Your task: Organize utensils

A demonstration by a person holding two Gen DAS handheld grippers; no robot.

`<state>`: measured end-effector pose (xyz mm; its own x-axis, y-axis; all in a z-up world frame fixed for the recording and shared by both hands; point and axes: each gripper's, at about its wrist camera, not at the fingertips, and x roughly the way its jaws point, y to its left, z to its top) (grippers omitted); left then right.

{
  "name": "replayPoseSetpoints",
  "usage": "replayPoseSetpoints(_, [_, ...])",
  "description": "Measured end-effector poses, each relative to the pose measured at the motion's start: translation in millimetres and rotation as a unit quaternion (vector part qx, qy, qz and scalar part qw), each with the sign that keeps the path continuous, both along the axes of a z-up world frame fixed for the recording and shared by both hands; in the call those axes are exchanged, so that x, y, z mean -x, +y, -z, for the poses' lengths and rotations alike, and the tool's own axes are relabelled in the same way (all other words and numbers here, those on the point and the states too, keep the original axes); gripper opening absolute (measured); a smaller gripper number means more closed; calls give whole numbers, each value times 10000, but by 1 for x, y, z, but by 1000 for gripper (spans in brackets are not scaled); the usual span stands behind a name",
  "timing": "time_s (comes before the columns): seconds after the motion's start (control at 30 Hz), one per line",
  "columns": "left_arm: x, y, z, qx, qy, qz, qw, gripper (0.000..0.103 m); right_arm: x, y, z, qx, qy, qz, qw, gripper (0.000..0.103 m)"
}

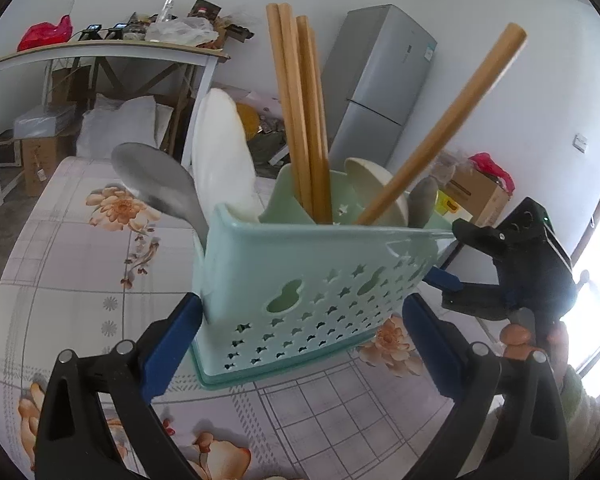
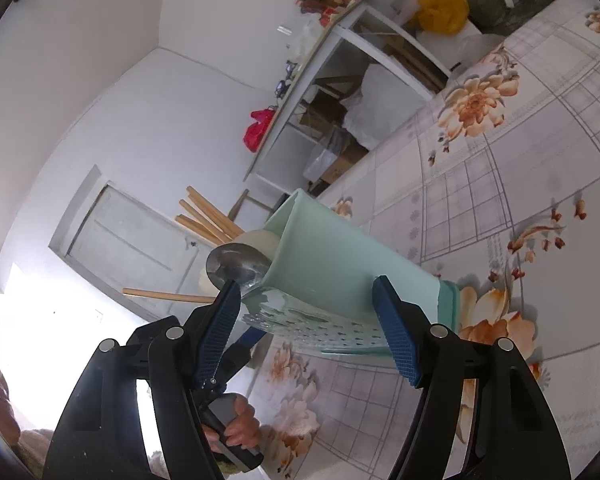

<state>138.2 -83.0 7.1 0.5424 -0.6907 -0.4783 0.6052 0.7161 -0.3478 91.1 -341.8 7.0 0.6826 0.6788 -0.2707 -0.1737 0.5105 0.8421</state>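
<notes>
On the flowered surface (image 1: 80, 280), the green utensil holder (image 1: 308, 280), filled with chopsticks (image 1: 300, 120) and spoons (image 1: 156, 184), stands between the spread pads of both the left tool (image 1: 300, 344) and right tool (image 2: 308, 332), neither visibly gripping; next, I judge, comes closing squarely on its walls.

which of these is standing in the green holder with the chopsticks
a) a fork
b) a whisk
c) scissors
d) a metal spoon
d: a metal spoon sticks up out of the green holder beside a white spoon and the wooden chopsticks; none of the others shows.
</notes>
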Motion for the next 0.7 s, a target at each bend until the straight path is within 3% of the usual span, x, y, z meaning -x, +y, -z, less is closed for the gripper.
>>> replayPoseSetpoints(0.17, [4,8,-2,97,181,-105,9997,97,-1,8,1,40,98,78,9999,66])
replayPoseSetpoints(0.4, [23,17,-6,-103,222,-224,9994,97,15,21,0,2,258,180,9995,66])
replayPoseSetpoints(0.7, [60,18,-8,-745,-37,-322,9967,97,36,36,-3,144,358,171,9991,66])
